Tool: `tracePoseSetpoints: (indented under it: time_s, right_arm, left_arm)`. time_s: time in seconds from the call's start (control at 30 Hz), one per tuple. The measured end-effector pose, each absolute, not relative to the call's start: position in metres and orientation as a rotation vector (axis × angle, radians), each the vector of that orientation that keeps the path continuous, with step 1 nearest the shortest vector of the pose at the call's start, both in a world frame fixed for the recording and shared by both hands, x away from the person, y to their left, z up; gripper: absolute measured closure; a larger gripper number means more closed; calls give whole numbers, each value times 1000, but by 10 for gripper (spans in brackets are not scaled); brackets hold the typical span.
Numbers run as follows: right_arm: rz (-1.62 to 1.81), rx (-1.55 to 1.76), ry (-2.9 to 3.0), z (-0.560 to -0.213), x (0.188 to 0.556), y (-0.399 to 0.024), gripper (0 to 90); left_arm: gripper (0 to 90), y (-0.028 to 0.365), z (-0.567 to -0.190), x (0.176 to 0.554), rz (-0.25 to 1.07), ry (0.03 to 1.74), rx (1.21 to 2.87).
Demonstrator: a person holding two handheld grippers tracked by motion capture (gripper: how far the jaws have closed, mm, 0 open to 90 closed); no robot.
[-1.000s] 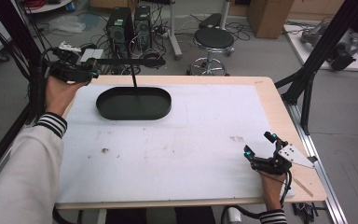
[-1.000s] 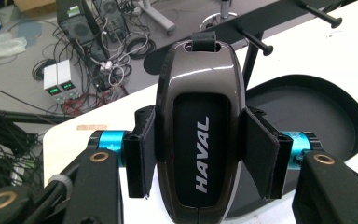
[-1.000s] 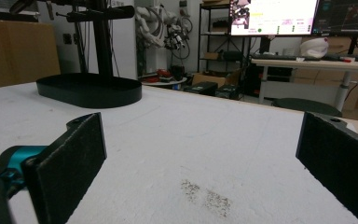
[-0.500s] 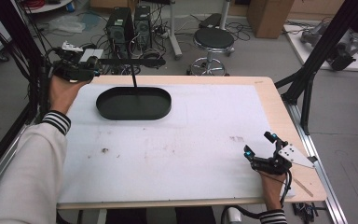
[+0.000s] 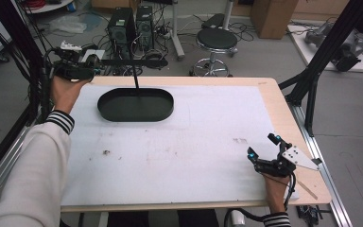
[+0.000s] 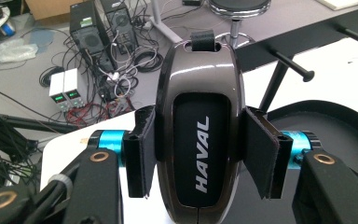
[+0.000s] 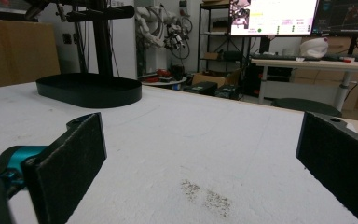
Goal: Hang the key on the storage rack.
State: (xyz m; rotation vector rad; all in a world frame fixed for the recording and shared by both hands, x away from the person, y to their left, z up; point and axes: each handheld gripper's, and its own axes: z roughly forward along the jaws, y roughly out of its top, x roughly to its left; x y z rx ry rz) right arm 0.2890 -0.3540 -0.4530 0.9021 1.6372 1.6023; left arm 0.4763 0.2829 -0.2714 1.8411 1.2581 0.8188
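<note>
Both pads (image 6: 140, 156) of my left gripper (image 6: 200, 158) press on the flanks of a glossy dark key fob (image 6: 198, 135), one pad on each side, so the jaws are closed on it and hold it firmly. I read the word HAVAL in white along the black panel on its face, and a short black strap loop sits at its far end. From the high view I see the left gripper (image 5: 78, 70) raised at the far left corner of the table (image 5: 269, 85), off the white mat (image 5: 179, 151), with the fob lost among the dark parts there.

Just beside that hand stands a black stand: an oval tray base (image 5: 135, 105) on the mat, a thin upright post (image 5: 135, 78) rising from it, and a horizontal bar (image 5: 132, 62) across the top, reaching toward the left gripper. Through the left gripper view I see pegs (image 6: 291, 65) sticking out from the bar, just beyond the fob; I cannot tell whether the fob touches anything there.

My right gripper (image 5: 264, 147) rests low at the near right of the mat, well apart from the stand. Its jaws stand wide apart with nothing between them, only bare mat and a small grey smudge (image 7: 205, 196).
</note>
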Motion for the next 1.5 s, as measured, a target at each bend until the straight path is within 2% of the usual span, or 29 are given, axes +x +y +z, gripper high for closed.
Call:
tracePoseSetpoints:
  time_s: [0.47, 0.7, 1.3, 1.5]
  right_arm:
    - [1602, 902, 1638, -453, 289, -354, 5]
    - [1606, 902, 1638, -453, 289, -354, 5]
    - [1606, 902, 1638, -453, 289, -354, 5]
    - [1604, 900, 1638, -453, 289, -354, 5]
  left_arm:
    - [487, 289, -282, 479, 811, 1326, 1900]
    - [487, 290, -307, 476, 791, 1363, 1909]
    - [487, 278, -340, 480, 730, 1398, 1932]
    - [482, 278, -345, 478, 819, 1309, 1976]
